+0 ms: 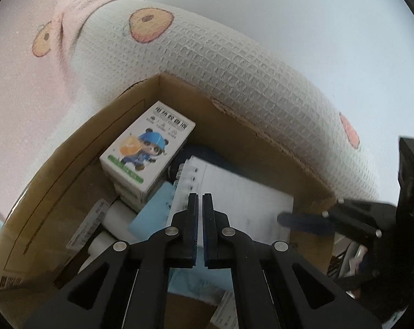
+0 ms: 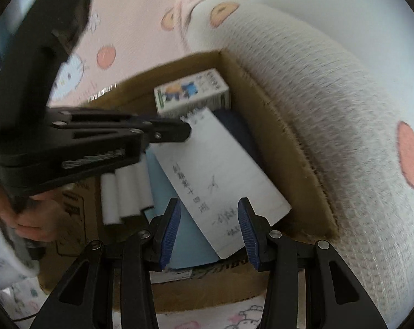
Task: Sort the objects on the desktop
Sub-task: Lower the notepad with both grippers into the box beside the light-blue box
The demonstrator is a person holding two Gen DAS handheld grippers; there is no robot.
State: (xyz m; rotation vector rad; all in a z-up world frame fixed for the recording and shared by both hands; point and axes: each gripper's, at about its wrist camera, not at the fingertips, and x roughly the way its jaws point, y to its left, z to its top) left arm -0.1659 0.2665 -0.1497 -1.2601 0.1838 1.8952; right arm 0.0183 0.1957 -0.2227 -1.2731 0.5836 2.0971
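A cardboard box (image 1: 56, 170) (image 2: 297, 148) holds a white spiral notepad (image 1: 234, 208) (image 2: 220, 170) with handwriting, a carton with a cartoon panda (image 1: 149, 148) (image 2: 193, 90), a light blue item (image 1: 152, 213) (image 2: 190, 244) and white rolls (image 2: 127, 192). My left gripper (image 1: 200, 200) (image 2: 189, 130) is shut, its tips at the notepad's spiral edge; I cannot tell whether it pinches the edge. My right gripper (image 2: 207, 213) is open, its fingers on either side of the notepad's near end inside the box. It shows at the right of the left wrist view (image 1: 305, 220).
A rolled waffle-weave towel (image 1: 234, 63) (image 2: 343, 126) with orange prints lies against the box's far side. A pink cartoon-print cloth (image 1: 20, 87) (image 2: 130, 33) lies under and behind the box. A hand (image 2: 34, 219) holds the left gripper's handle.
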